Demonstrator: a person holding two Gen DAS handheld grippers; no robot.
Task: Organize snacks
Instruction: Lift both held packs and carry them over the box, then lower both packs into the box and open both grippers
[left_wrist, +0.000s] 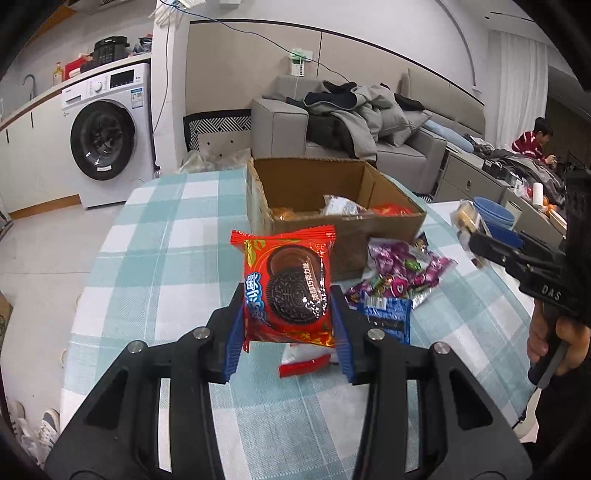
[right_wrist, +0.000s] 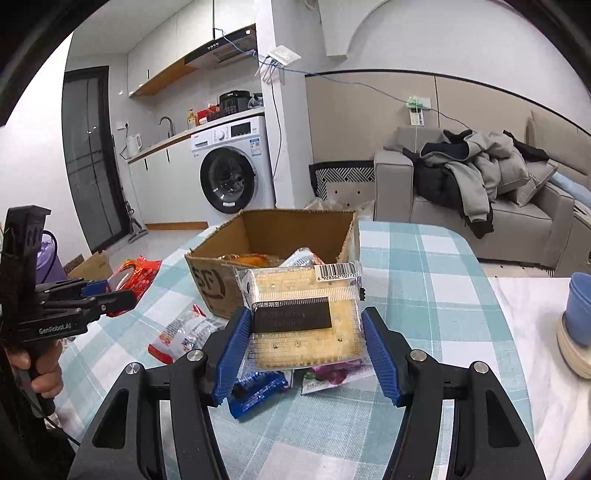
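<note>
The left gripper (left_wrist: 288, 317) has its fingers clamped on a red cookie packet (left_wrist: 290, 286), lifted clear of the counter (left_wrist: 147, 236). The right gripper (right_wrist: 304, 345) grips a clear cracker pack (right_wrist: 306, 314). Just beyond both sets of fingers stands the open cardboard box (left_wrist: 332, 184), with loose snacks (left_wrist: 399, 273) between and bare cloth at the counter's edges.

Place: you are in a small home, kitchen and living room in one open space.
Kitchen side: a washer (right_wrist: 229, 180) sits under a white counter (right_wrist: 173, 142) with a tap (right_wrist: 167, 123), a kettle (right_wrist: 133, 144) and a range hood (right_wrist: 225, 50) above.
Living side: a grey sofa (right_wrist: 476, 206) is heaped with coats (right_wrist: 469, 177).
Table: a checked cloth (right_wrist: 424, 288) covers it.
Floor: shoes (left_wrist: 44, 432) lie by the table.
</note>
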